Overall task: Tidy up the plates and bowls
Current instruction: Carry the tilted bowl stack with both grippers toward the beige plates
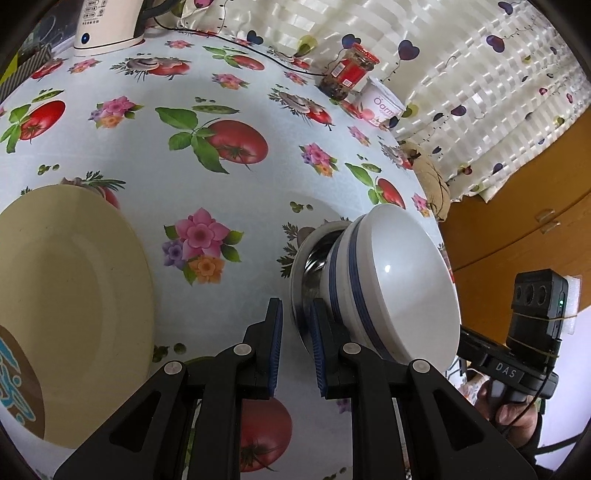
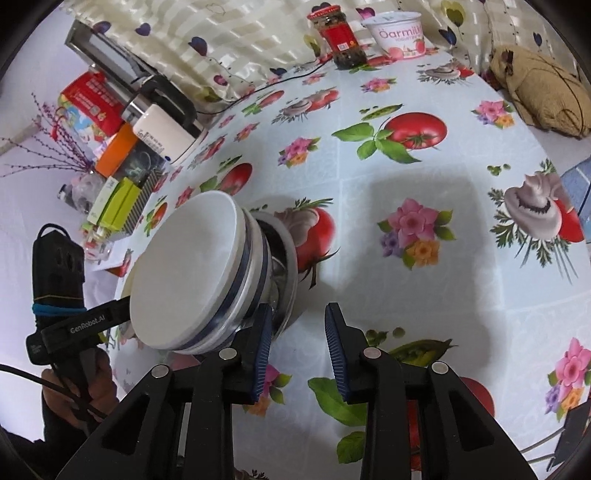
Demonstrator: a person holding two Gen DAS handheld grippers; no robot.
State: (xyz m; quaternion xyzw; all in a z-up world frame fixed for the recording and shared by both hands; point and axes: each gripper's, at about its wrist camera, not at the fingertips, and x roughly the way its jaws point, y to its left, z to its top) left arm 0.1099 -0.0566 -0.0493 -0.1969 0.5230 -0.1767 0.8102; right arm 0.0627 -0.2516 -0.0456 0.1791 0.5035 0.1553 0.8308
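A stack of bowls [image 1: 388, 273] stands right of my left gripper [image 1: 297, 314]: white bowls with blue stripes [image 2: 184, 273] nested in a white bowl with a steel lining [image 2: 286, 258]. That bottom bowl's rim runs between my left pads, which are shut on it. My right gripper [image 2: 297, 317] is at the opposite side of the stack, open, its left pad beside the same rim and its right pad clear of it. The stack looks tilted; I cannot tell whether it rests on the table. A cream plate [image 1: 74, 295] lies at the left.
A flowered tablecloth [image 1: 221, 110] covers the table. At the back stand a red-lidded jar [image 1: 351, 70], a yogurt tub [image 1: 382, 105] and a white kettle [image 1: 107, 26] with its cord. Boxes [image 2: 122, 199] crowd one side and a brown bundle [image 2: 539, 88] lies at the far corner. A wooden cabinet [image 1: 517, 221] stands beyond the table's edge.
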